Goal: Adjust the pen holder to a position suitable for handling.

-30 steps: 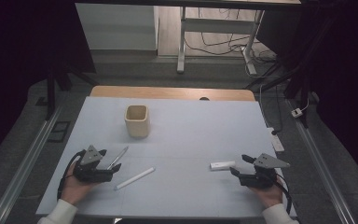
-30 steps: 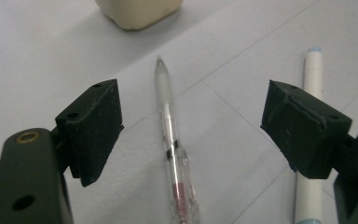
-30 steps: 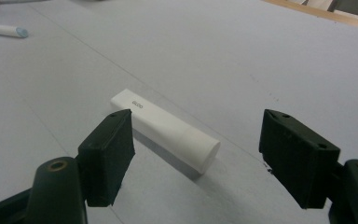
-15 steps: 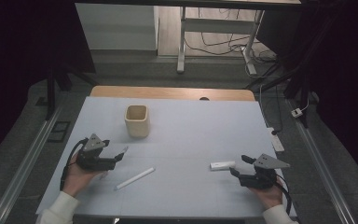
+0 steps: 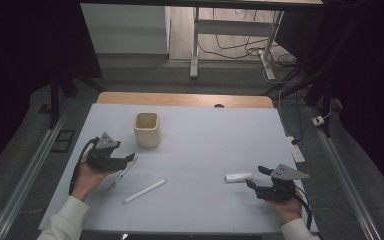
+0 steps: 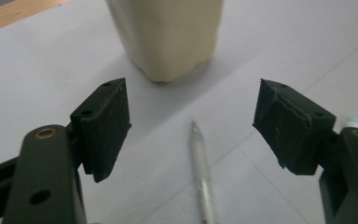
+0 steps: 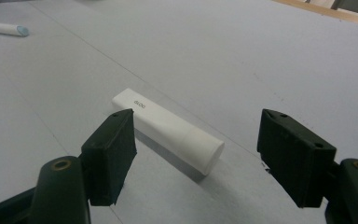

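silver and thin, the pen [image 6: 200, 172] lies flat on the pale table cover [image 5: 205, 145] between the jaws of the left gripper [image 5: 128, 159], its tip pointing toward the cream cup [image 5: 146, 129] just ahead. those jaws stand spread and have just been closing a little, with the pen between them but the pads not yet on it. the risk, as i read it: the barrel is slim and round and sits low on the table, so pads coming in too high could pass over it or roll it sideways out of the gap. pushing forward could also knock the cup, which looks light.

the right gripper [image 5: 252, 176] hovers with jaws wide apart either side of a white capped tube [image 7: 168, 130], not touching it. it lies at an angle across the gap, so a squeeze could twist it or let it skid away.

a white marker [image 5: 144, 191] lies loose near the middle front of the table, apart from both tools.

the cup stands upright and, from the high view, looks empty, though its bottom is in shadow.
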`<state>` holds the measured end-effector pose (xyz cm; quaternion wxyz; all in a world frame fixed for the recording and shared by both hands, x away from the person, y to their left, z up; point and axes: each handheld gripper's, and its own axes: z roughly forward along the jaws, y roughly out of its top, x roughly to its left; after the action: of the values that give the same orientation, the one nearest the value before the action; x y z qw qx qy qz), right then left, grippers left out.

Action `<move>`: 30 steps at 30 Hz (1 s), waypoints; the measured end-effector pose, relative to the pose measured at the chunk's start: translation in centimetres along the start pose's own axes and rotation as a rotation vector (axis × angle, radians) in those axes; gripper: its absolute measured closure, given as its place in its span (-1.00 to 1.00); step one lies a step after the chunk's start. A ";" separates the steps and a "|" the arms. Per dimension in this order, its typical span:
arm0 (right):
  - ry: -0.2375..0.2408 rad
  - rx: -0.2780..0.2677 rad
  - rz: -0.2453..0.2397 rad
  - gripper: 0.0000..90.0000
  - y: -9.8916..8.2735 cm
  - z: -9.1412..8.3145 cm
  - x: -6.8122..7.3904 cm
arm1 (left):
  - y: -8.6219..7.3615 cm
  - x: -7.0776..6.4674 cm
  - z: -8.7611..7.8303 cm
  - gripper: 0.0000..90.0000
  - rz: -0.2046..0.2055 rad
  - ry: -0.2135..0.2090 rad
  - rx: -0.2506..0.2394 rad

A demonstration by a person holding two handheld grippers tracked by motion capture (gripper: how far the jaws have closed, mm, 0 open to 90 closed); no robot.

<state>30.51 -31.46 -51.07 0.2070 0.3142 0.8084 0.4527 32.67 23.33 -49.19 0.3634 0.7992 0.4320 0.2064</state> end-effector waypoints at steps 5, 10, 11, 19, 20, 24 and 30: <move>0.008 -0.002 -0.002 -0.39 0.0 -0.1 0.0 | 0.1 1.2 0.9 -0.35 -0.039 0.014 0.005; 0.005 -0.002 -0.004 -0.39 0.0 0.0 0.0 | 0.5 2.0 1.3 -0.31 -0.047 0.017 0.004; 0.004 -0.001 -0.005 -0.39 -0.1 0.0 0.0 | 0.7 2.2 1.5 -0.30 -0.047 0.021 0.006; 0.006 0.003 0.000 -0.39 -0.1 0.0 0.0 | 1.5 3.6 2.9 -0.08 -0.062 0.038 0.014; 0.006 0.003 0.000 -0.39 -0.1 0.0 0.0 | 1.5 3.6 2.9 -0.02 -0.062 0.038 0.014; 0.003 0.006 -0.001 -0.39 -0.1 0.0 0.0 | 2.0 4.1 3.5 0.17 -0.060 0.057 0.015; -0.006 0.004 0.000 -0.39 -0.2 -0.1 0.0 | 2.6 5.0 4.3 0.59 -0.063 0.064 0.017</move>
<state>30.37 -31.55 -51.20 0.2087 0.3157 0.8087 0.4502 39.54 24.82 -49.95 0.3489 0.7812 0.4701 0.2167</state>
